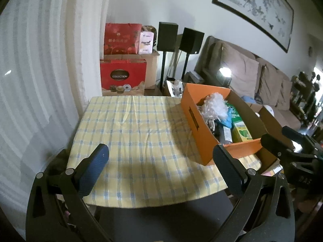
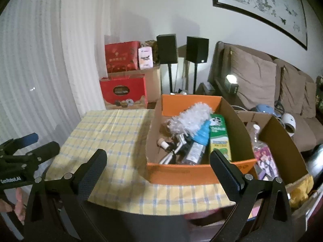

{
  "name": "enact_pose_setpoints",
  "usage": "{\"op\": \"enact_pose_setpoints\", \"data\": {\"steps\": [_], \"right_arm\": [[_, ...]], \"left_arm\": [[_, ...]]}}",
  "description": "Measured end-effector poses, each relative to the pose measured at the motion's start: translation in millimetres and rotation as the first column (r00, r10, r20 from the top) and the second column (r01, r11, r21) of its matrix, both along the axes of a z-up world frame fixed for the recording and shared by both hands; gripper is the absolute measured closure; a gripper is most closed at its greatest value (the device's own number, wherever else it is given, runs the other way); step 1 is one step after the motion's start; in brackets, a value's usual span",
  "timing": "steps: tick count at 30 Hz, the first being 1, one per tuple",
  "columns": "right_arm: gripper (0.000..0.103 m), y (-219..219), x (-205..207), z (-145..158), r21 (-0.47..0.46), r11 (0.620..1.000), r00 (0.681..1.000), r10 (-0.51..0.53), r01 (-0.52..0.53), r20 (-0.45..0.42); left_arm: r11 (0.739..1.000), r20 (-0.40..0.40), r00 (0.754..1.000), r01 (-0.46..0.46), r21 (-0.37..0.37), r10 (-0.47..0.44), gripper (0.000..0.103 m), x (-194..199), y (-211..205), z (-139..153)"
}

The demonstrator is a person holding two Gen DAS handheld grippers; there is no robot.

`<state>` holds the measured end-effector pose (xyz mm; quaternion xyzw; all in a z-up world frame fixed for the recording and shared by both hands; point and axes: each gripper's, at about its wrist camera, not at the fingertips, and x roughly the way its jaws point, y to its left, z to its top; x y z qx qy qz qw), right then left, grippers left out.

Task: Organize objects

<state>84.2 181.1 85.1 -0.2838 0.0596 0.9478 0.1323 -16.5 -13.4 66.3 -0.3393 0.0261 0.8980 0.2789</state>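
An orange cardboard box stands on the right part of a table covered by a yellow-and-blue checked cloth. Inside lie a white fluffy duster, a green carton, a blue item, a clear bottle and a white tripod-like piece. My left gripper hovers open over the near left of the cloth, with the box to its right. Open too, my right gripper sits just before the box's near wall, holding nothing.
A brown cardboard box with a bottle and a magazine stands right of the orange one. Behind the table are red gift bags, two black speakers on stands and a brown sofa. A curtain hangs at left.
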Motion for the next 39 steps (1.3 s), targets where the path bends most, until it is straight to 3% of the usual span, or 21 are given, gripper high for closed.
{"op": "enact_pose_setpoints", "data": {"steps": [14, 39], "right_arm": [[0.000, -11, 38, -13, -0.031, 0.999, 1.000, -0.028, 0.028, -0.002], [0.000, -14, 47, -15, -0.026, 0.999, 0.999, -0.043, 0.043, -0.011]], "left_arm": [[0.996, -0.004, 0.997, -0.076, -0.046, 0.076, 0.000, 34, -18, -16], [0.995, 0.005, 0.996, -0.085, -0.055, 0.085, 0.000, 37, -25, -24]]}}
